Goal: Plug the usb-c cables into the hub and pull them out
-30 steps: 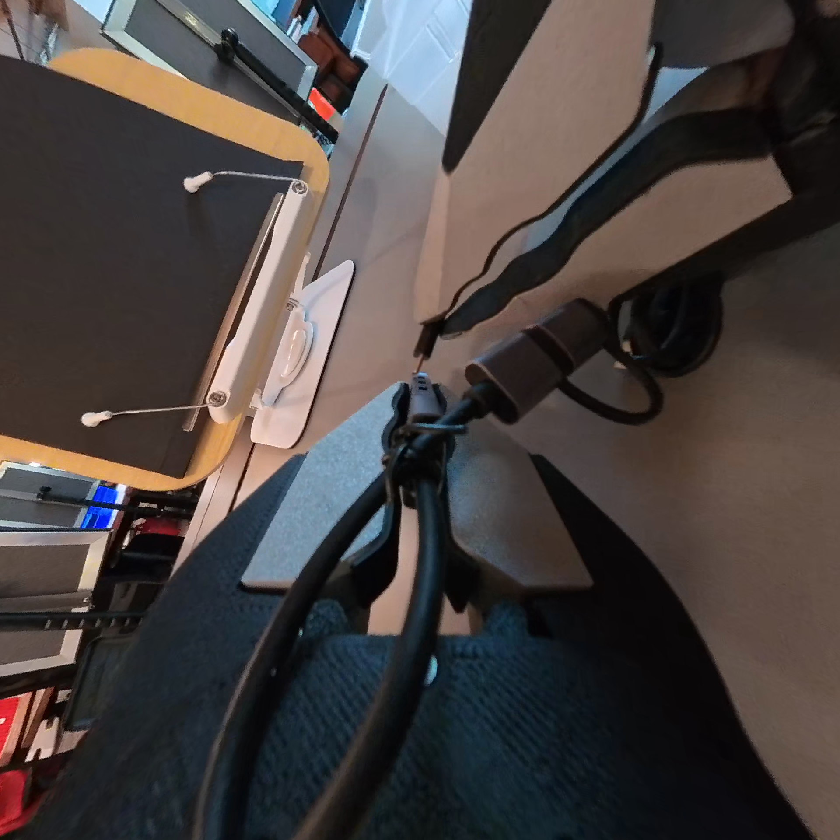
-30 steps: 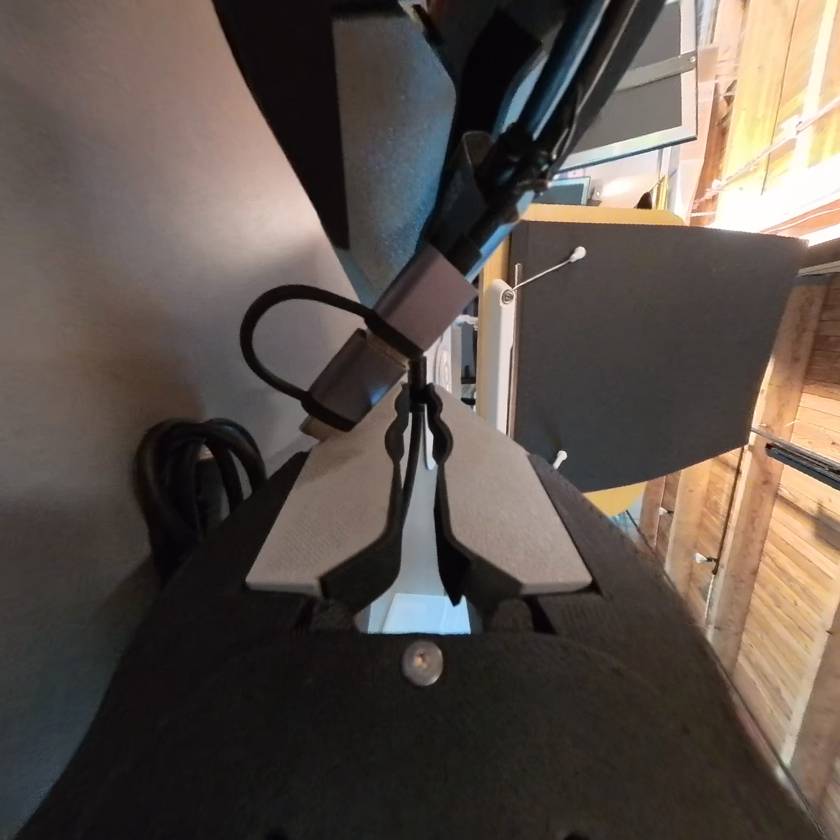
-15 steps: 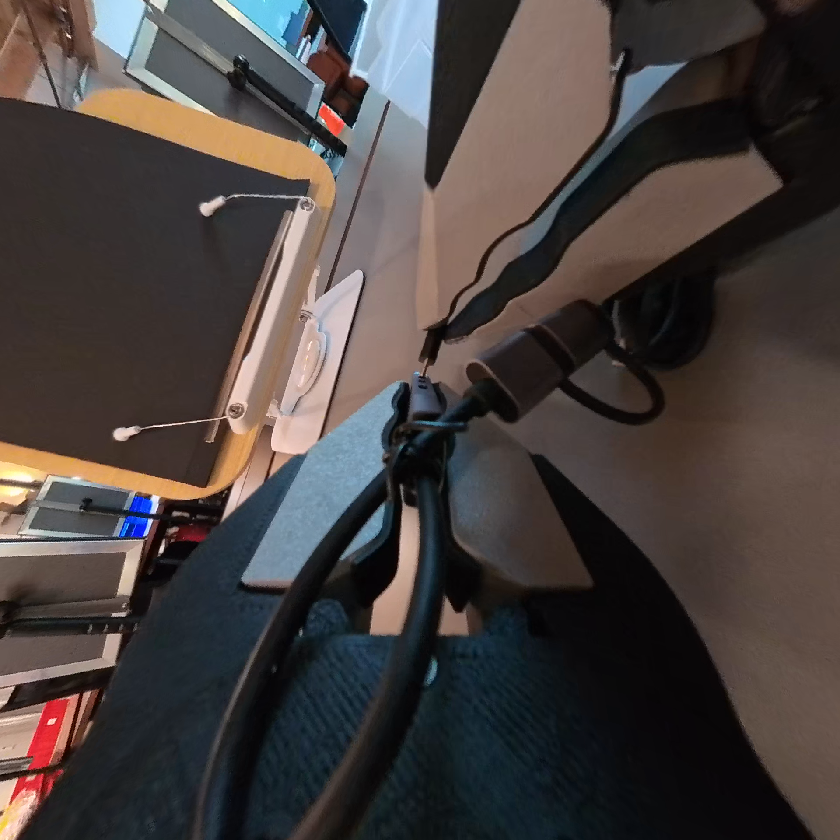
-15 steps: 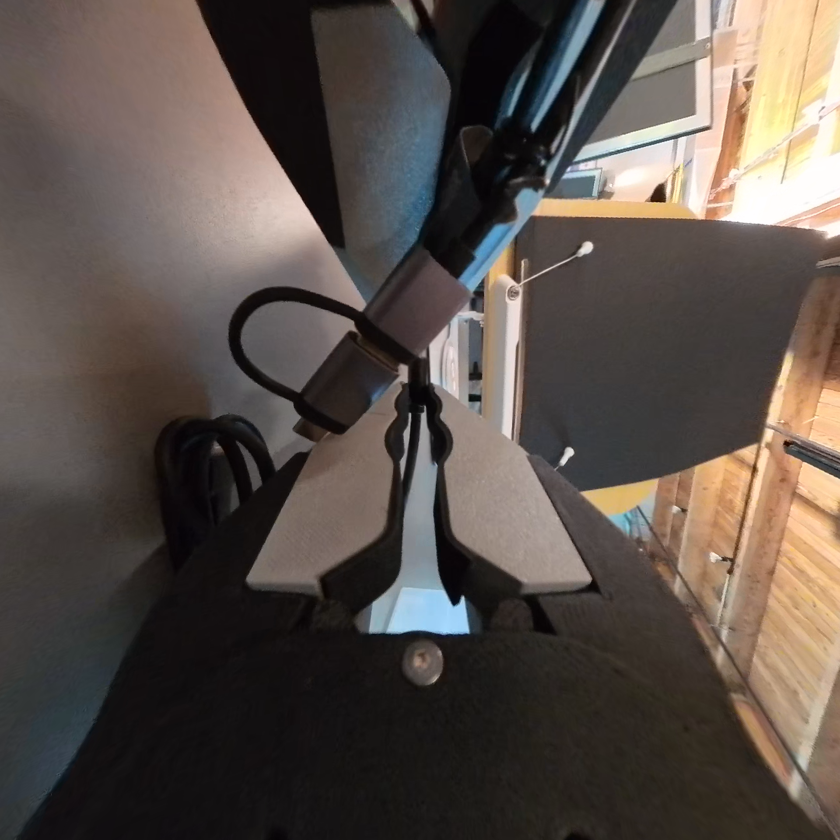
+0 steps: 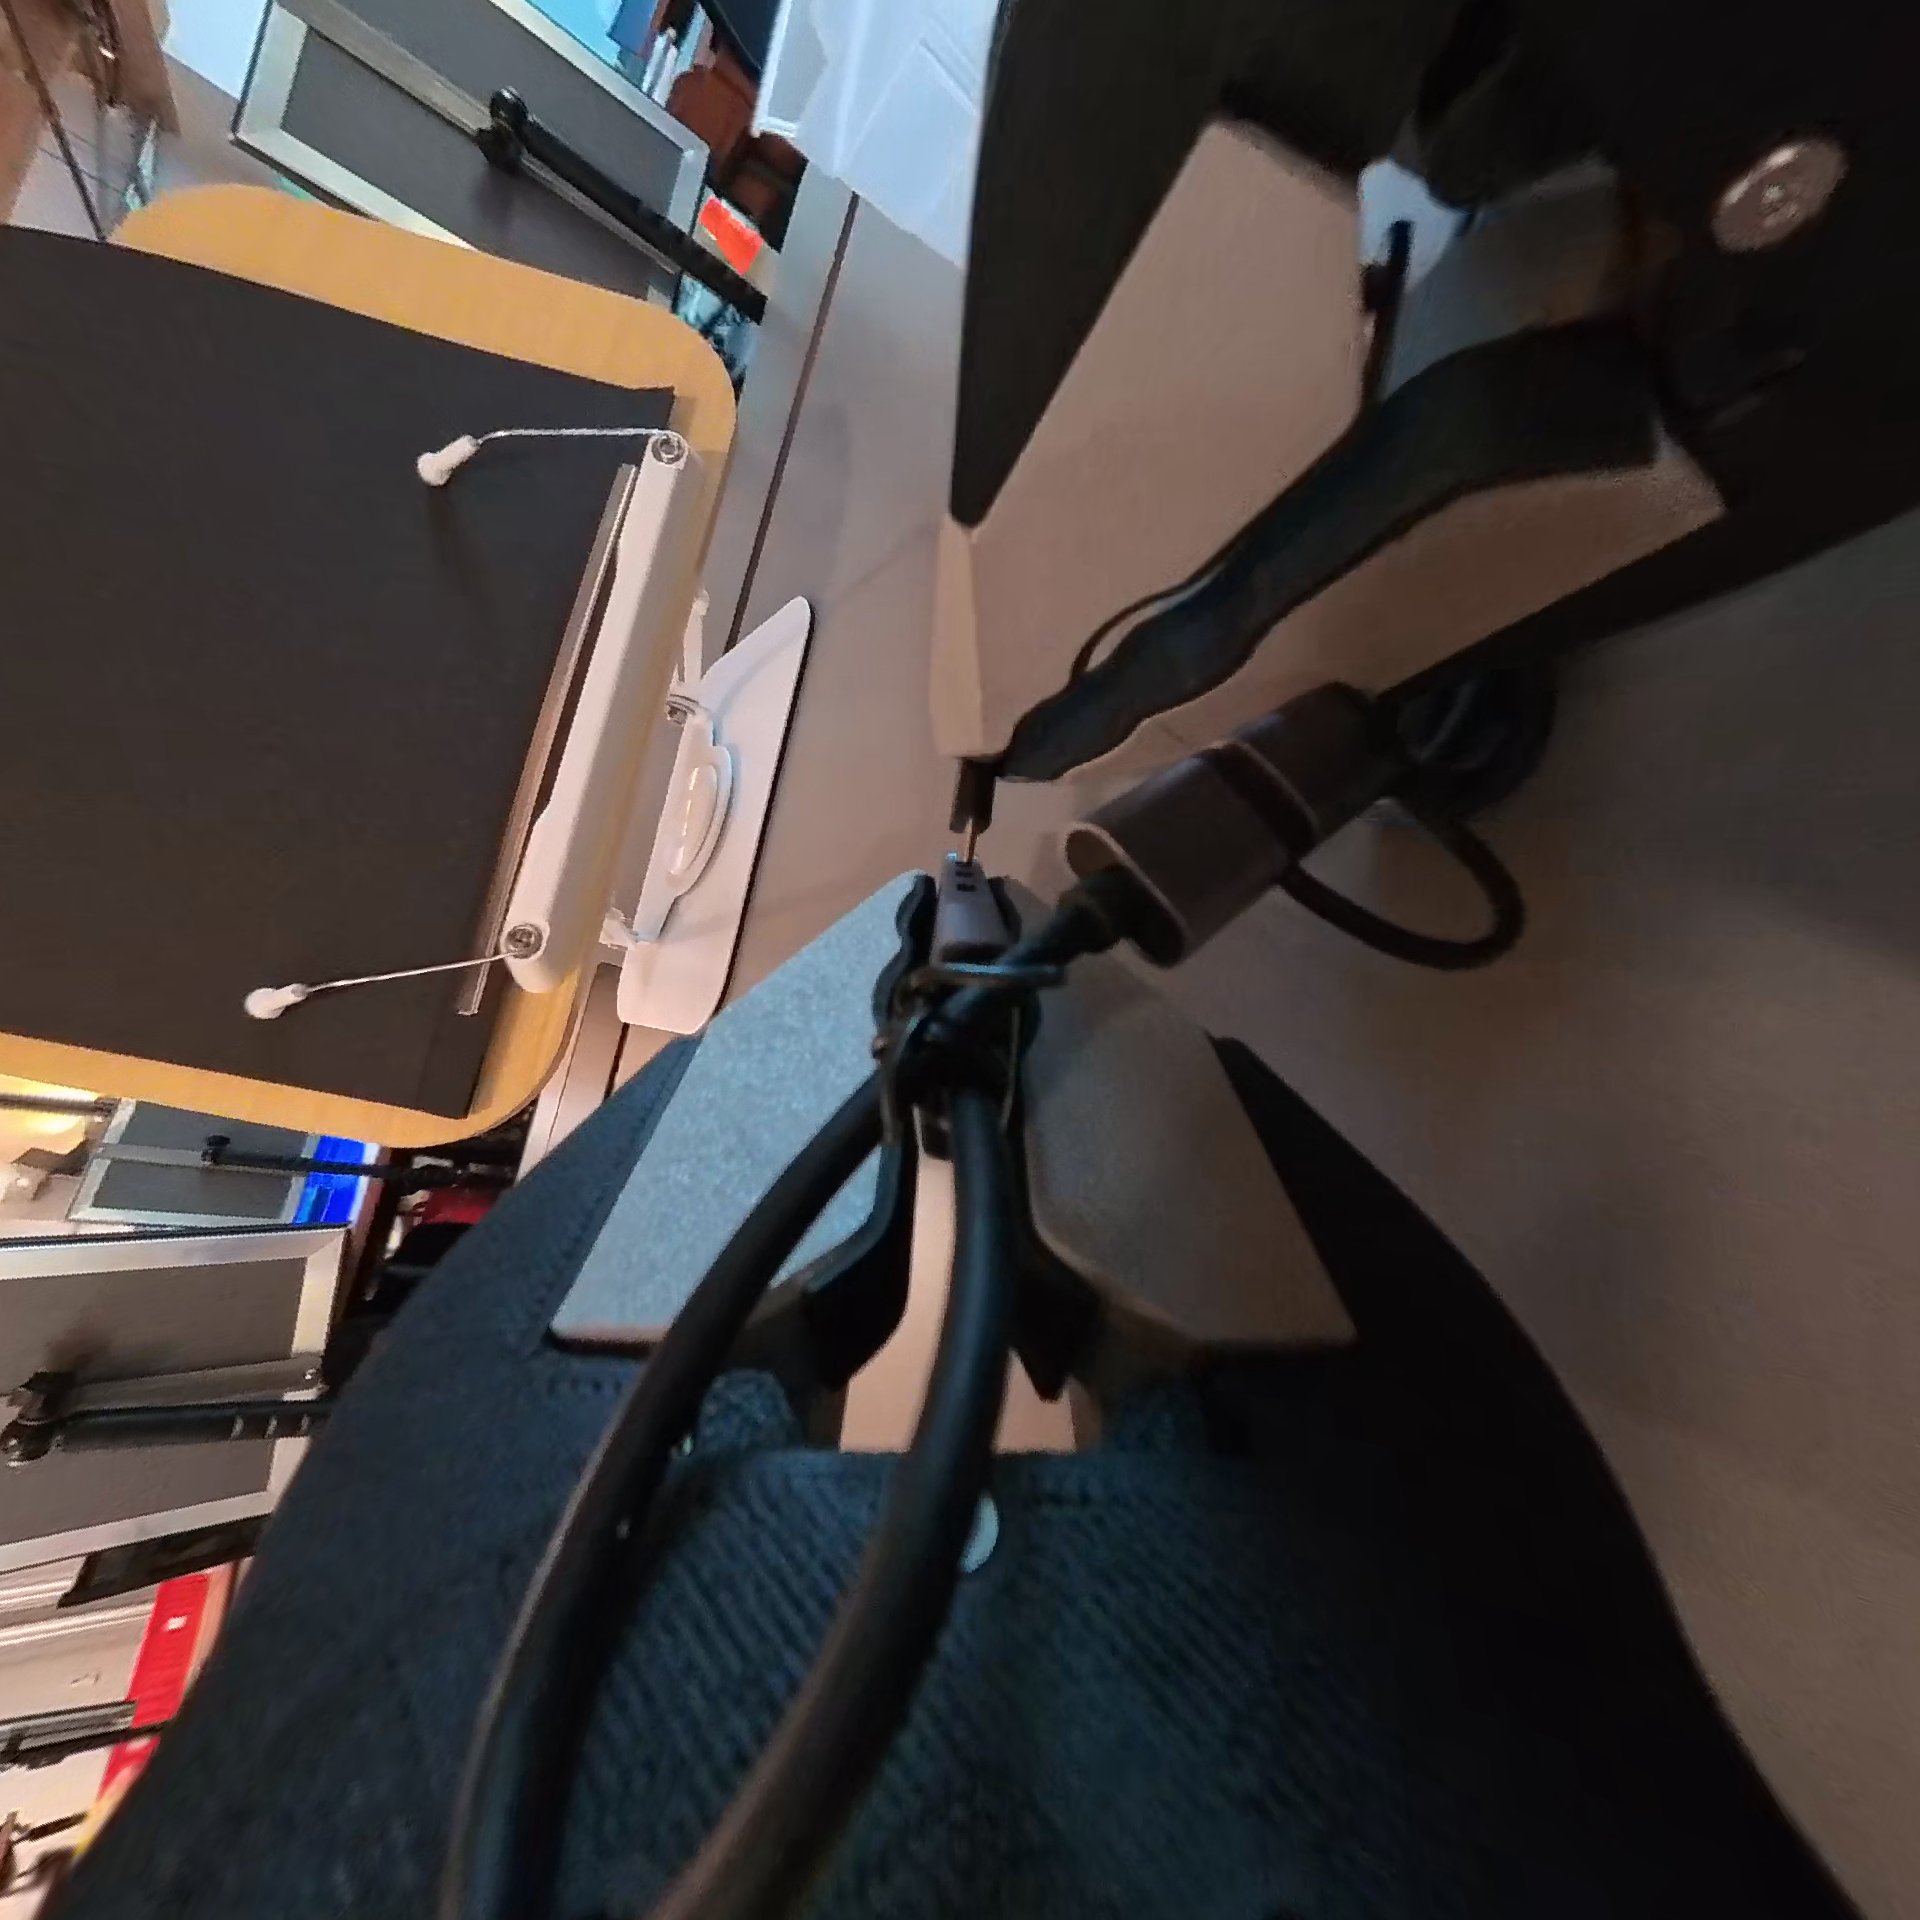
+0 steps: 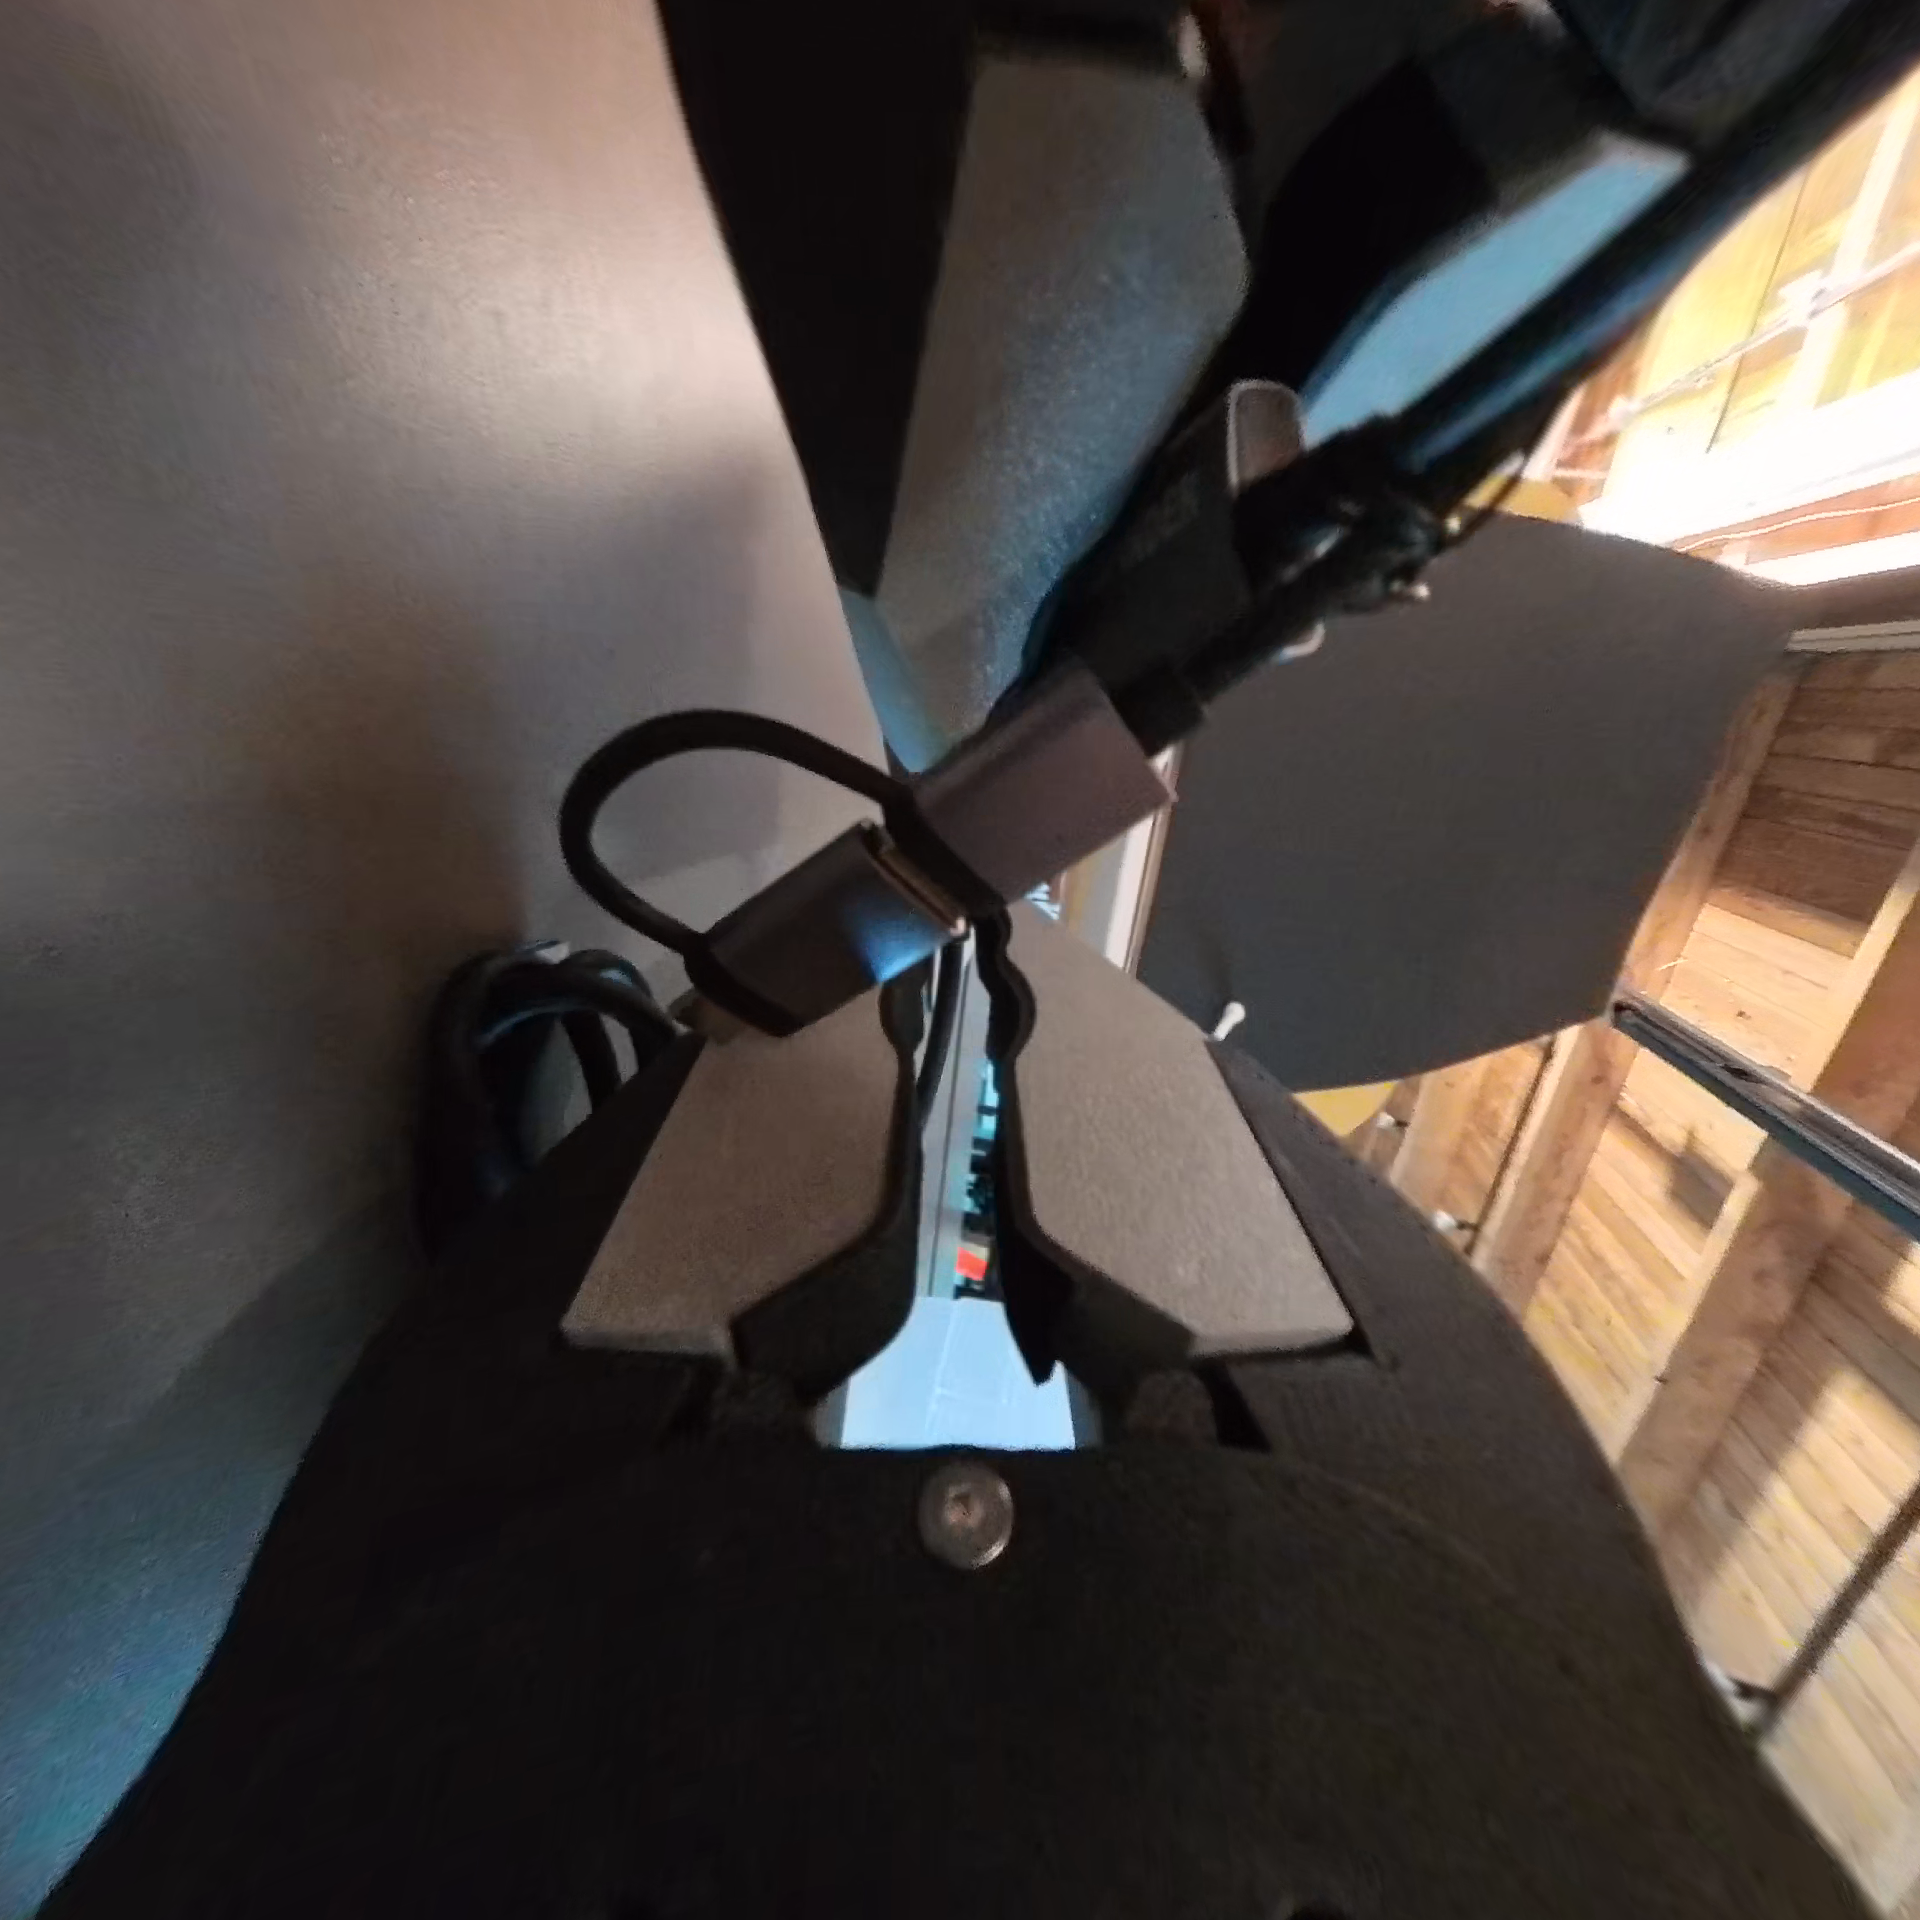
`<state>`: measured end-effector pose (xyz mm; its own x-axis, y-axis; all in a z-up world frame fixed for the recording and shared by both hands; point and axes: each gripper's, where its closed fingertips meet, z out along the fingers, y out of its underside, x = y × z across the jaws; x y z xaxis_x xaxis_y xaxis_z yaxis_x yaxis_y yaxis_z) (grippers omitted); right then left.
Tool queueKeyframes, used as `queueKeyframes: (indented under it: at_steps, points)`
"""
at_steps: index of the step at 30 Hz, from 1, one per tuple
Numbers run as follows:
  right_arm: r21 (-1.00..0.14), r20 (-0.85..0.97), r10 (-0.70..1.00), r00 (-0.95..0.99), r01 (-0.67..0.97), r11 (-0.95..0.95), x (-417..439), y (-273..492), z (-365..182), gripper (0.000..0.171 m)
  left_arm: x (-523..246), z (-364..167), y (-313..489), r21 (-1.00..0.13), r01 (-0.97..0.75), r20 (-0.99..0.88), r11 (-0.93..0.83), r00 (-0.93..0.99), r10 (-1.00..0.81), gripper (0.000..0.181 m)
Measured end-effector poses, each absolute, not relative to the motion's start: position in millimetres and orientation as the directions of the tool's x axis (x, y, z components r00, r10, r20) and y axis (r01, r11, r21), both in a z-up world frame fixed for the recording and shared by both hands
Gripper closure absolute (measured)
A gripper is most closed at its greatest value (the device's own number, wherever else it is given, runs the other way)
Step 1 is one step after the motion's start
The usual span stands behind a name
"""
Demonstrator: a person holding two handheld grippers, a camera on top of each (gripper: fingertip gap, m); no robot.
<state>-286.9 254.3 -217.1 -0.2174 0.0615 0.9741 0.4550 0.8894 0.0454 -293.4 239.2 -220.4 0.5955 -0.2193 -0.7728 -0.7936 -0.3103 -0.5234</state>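
Left wrist view | left tongs (image 5: pixel 961 925) clamp plug (image 5: pixel 964 906) | right tongs (image 6: pixel 961 951) pinch thin cable (image 6: pixel 940 1023) beside hub (image 6: pixel 1039 795)

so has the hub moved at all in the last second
No. The hub keeps its place beside the coiled cable; only the view shifted.

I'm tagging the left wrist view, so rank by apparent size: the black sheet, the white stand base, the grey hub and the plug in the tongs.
1. black sheet, largest
2. white stand base and grey hub look alike; the hub is nearer, so unranked
3. plug, smallest
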Motion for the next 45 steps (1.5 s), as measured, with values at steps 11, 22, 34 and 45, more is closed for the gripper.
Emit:
queueKeyframes:
  at_steps: [11,22,34,45]
  points:
    - [0.075,0.975,0.033,-0.22,0.467,0.881,-288,245,-222,0.167,-297,-230,241,-0.567,-0.735,-0.708,-0.371,0.666,-0.235,0.174]
    - [-0.136,0.954,0.232,-0.188,0.42,0.897,-283,240,-213,0.168,-291,-221,239,-0.622,-0.716,-0.682,-0.317,0.694,-0.23,0.174]
    - [-0.329,0.897,0.402,-0.182,0.333,0.884,-287,234,-201,0.171,-287,-208,245,-0.648,-0.707,-0.682,-0.283,0.704,-0.197,0.174]
    - [-0.693,0.616,0.788,-0.017,0.464,0.552,-267,321,-187,0.152,-320,-229,239,-0.678,-0.628,-0.604,-0.382,0.772,-0.198,0.174]
